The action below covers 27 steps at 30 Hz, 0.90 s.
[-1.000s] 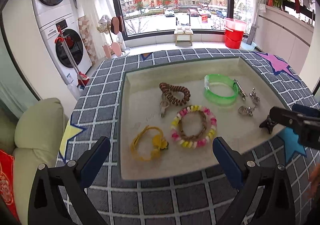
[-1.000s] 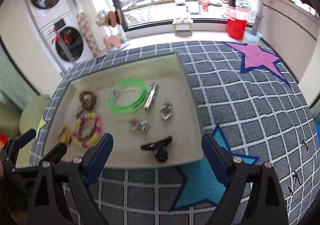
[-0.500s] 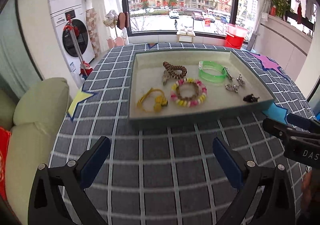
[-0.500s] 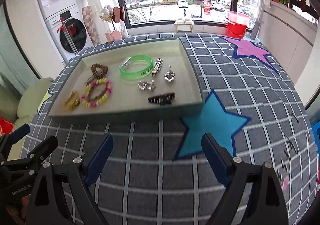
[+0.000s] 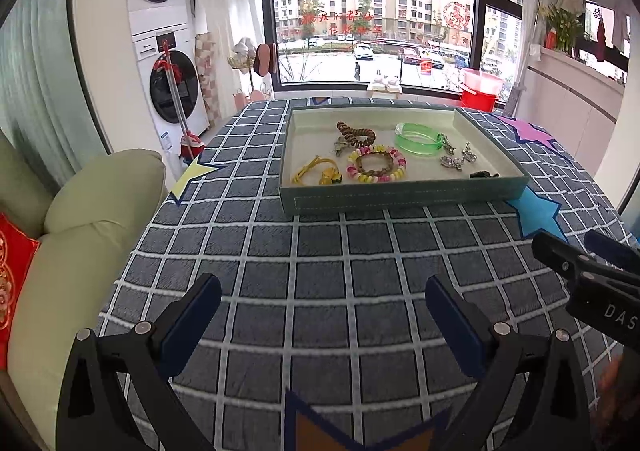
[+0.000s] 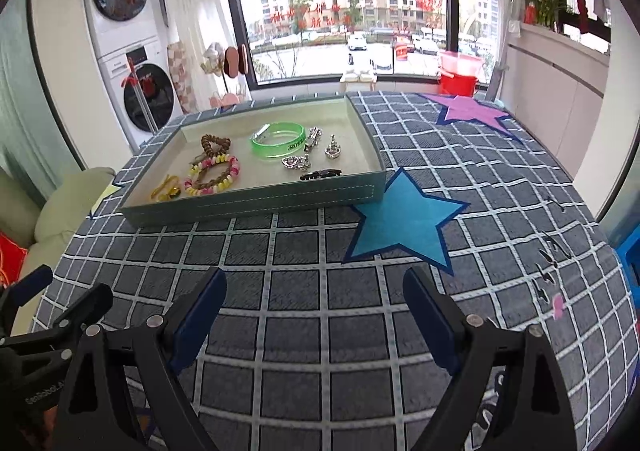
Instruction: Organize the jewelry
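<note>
A grey-green tray (image 5: 400,197) (image 6: 256,203) stands at the far side of the table. In it lie a green bangle (image 5: 418,138) (image 6: 278,139), a colourful bead bracelet (image 5: 376,169) (image 6: 212,175), a brown coiled band (image 5: 354,133) (image 6: 215,144), a yellow cord piece (image 5: 318,173) (image 6: 166,191), silver pieces (image 5: 456,159) (image 6: 312,151) and a black clip (image 5: 484,173) (image 6: 320,173). My left gripper (image 5: 322,315) is open and empty, well short of the tray. My right gripper (image 6: 314,307) is open and empty, also near the table's front; it also shows in the left wrist view (image 5: 580,267).
The table wears a grey checked cloth (image 5: 320,251) with a blue star (image 6: 404,219) beside the tray and a purple star (image 6: 468,111) far right. A beige sofa (image 5: 88,211) stands left of the table. Stacked washing machines (image 5: 160,51) and a window are behind.
Both grippers have pulled back from over the tray toward the table's near edge. The tray and jewelry now look farther away. Both stayed open and empty.
</note>
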Each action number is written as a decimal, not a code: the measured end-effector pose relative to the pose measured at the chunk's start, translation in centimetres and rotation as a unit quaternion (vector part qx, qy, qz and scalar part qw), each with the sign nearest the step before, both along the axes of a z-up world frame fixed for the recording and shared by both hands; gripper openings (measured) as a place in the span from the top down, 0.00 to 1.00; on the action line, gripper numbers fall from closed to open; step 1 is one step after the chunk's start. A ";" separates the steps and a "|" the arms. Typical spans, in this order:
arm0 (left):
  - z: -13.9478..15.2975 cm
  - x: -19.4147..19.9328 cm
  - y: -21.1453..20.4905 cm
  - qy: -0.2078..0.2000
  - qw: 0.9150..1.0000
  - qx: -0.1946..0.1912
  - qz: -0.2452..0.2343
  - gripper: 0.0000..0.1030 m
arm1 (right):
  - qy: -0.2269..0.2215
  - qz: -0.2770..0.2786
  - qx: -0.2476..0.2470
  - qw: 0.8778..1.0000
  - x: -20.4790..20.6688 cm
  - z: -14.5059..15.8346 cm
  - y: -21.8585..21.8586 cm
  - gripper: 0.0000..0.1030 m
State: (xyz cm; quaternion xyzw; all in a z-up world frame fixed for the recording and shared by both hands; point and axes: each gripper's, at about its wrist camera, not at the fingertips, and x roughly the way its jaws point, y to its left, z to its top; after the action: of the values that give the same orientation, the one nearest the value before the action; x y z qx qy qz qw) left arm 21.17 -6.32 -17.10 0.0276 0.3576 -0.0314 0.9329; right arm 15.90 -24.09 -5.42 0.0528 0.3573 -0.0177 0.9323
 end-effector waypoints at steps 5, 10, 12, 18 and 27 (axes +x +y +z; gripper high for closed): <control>-0.1 -1.0 0.0 -0.005 1.000 0.001 0.002 0.00 | -0.031 0.000 -0.018 0.999 -1.9 0.6 0.5 0.11; 0.2 -1.8 0.2 -0.023 1.000 0.003 0.010 0.00 | -0.054 -0.002 -0.029 0.998 -2.9 1.2 0.7 0.11; 0.4 -2.0 0.3 -0.030 0.999 0.003 0.013 0.00 | -0.059 -0.003 -0.029 0.998 -3.2 1.4 0.8 0.11; 0.6 -2.3 0.6 -0.034 0.999 -0.002 0.014 0.00 | -0.065 -0.002 -0.032 0.997 -3.7 1.6 1.1 0.11; 0.8 -2.6 0.7 -0.035 0.999 -0.006 0.013 0.00 | -0.065 0.000 -0.033 0.997 -3.9 1.6 1.2 0.11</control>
State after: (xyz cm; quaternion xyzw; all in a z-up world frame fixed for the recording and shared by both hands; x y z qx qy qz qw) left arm 18.60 -5.62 -16.26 0.0184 0.3246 -0.0203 0.9454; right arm 12.03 -22.86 -3.78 0.0231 0.2947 -0.0265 0.9549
